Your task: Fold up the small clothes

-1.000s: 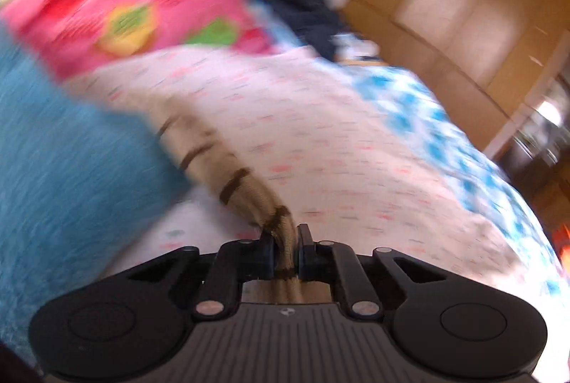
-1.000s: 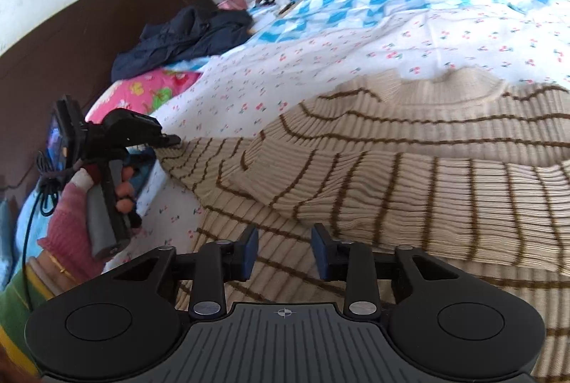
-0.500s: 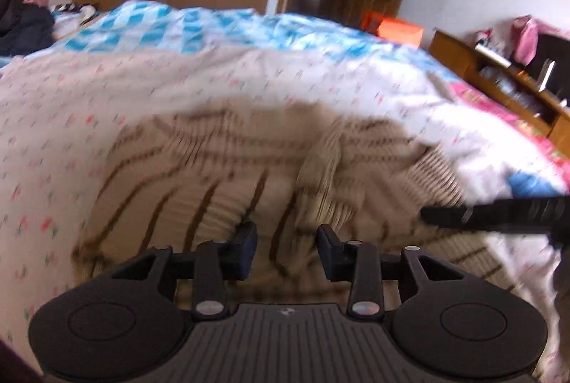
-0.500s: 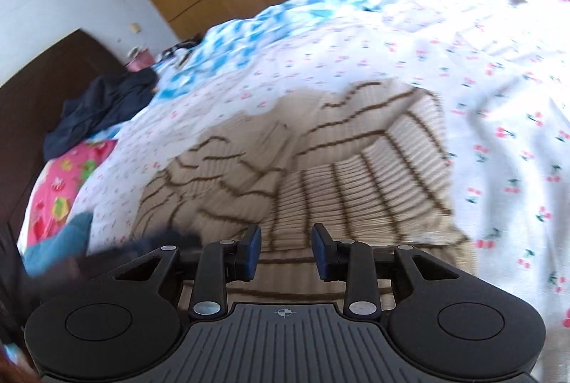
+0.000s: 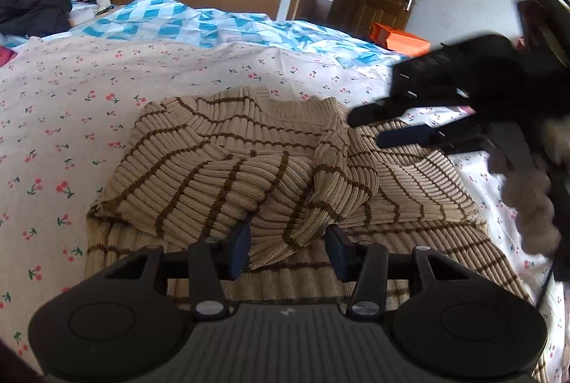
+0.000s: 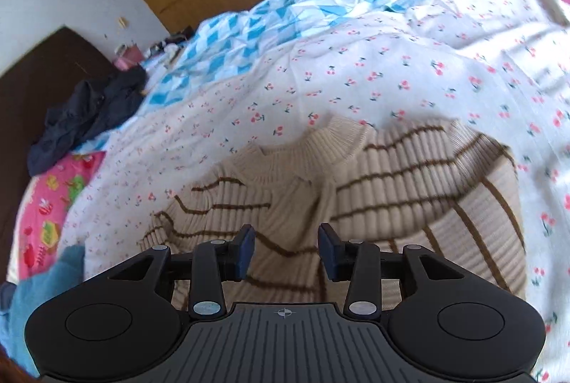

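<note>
Bright daylight, fisheye curve at the edges

Left wrist view is sharp except for a blurred dark mass at right; right wrist view is softly smeared, corners dark.

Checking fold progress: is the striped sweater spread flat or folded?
Partly folded: the striped sweater has both sleeves laid across its body, hem unfolded.

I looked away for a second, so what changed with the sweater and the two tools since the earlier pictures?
The left tool let go of the sweater sleeve after carrying it across onto the body; its jaws have just been opening, nothing pinched. The right tool has opened a little wider, empty. The sweater's body stays on the cherry-print sheet.
</note>
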`<state>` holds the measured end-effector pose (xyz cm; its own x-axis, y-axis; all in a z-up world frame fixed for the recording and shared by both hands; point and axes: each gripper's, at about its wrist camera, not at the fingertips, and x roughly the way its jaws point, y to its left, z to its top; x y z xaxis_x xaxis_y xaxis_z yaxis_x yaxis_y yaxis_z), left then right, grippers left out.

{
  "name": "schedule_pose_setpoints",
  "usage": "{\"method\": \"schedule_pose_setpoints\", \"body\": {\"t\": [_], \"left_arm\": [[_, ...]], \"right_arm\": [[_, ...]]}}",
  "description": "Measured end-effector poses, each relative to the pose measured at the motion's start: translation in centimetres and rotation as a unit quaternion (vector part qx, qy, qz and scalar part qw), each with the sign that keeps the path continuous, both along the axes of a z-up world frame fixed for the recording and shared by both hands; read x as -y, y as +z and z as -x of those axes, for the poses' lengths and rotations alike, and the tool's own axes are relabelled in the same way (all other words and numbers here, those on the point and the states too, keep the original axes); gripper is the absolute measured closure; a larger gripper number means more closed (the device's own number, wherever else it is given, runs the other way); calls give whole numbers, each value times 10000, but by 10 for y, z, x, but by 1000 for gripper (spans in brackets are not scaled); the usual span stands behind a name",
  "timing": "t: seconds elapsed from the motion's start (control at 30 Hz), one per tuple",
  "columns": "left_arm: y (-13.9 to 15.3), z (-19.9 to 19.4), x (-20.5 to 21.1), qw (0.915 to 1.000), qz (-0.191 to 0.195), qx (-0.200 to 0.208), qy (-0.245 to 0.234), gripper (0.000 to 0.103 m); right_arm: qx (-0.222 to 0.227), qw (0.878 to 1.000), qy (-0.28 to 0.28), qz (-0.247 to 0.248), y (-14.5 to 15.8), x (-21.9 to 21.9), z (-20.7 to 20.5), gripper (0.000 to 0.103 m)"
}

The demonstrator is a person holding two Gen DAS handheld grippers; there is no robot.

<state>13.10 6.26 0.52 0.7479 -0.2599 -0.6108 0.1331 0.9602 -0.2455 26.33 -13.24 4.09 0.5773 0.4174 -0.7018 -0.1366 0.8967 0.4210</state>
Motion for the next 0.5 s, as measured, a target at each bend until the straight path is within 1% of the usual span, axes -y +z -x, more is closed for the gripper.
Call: {"method": "schedule_pose_setpoints", "body": {"t": [0.07,0.17,0.2,0.23,0.3,0.33,0.5], "left_arm": [[1,2,-1,10000,58,7,-49,51],[3,5,-3,9999,64,55,-130,51],[3,6,-3,9999,62,66,-146,51],[4,6,-4,9998,79,72,-147,51],[5,6,-7,9998,158,88,-130,51],[6,6,-8,9997,199,109,-110,51],[14,13,-18,9985,400,364,65,49]], "right_arm": [[-234,9993,32,284,-5,-16,-13,62],[-334,9969,50,716,-15,-30,-21,63],[-340,9961,88,806,-17,-32,-22,74],[-333,9958,102,847,-17,-32,-22,89],[-369,9968,71,701,-12,-25,-22,95],[-330,9976,42,610,-8,-21,-22,96],[210,9998,-18,43,33,-3,-11,97]]}}
